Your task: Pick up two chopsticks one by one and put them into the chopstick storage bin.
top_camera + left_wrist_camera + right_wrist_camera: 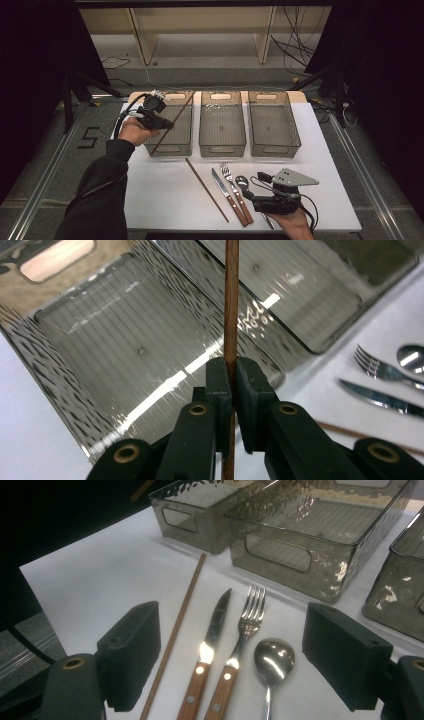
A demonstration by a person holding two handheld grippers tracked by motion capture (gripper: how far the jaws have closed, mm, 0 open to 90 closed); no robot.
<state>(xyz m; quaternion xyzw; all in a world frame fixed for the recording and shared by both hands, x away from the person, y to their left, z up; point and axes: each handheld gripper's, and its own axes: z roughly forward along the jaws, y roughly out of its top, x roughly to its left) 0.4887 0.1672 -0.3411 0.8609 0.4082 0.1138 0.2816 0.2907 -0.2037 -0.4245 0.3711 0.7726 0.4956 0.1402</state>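
Observation:
My left gripper (159, 121) (232, 377) is shut on a thin brown wooden chopstick (175, 120) (231, 310). It holds the stick slanted above the left clear bin (170, 149) (65, 385). A second chopstick (206, 189) (176, 627) lies on the white table. Beside it lie a wood-handled knife (228, 196) (216, 622), a wood-handled fork (233, 184) (249, 614) and a metal spoon (241, 180) (273, 659). My right gripper (253, 185) (235, 642) hovers low at the near edge, open, its pads wide apart on either side of the cutlery and touching nothing.
Three clear smoky bins stand in a row at the back of the white table (165, 200): the left one, a middle bin (222, 145) (280, 555) and a right bin (275, 147). All three look empty. Cables and shelf legs lie on the floor beyond the table.

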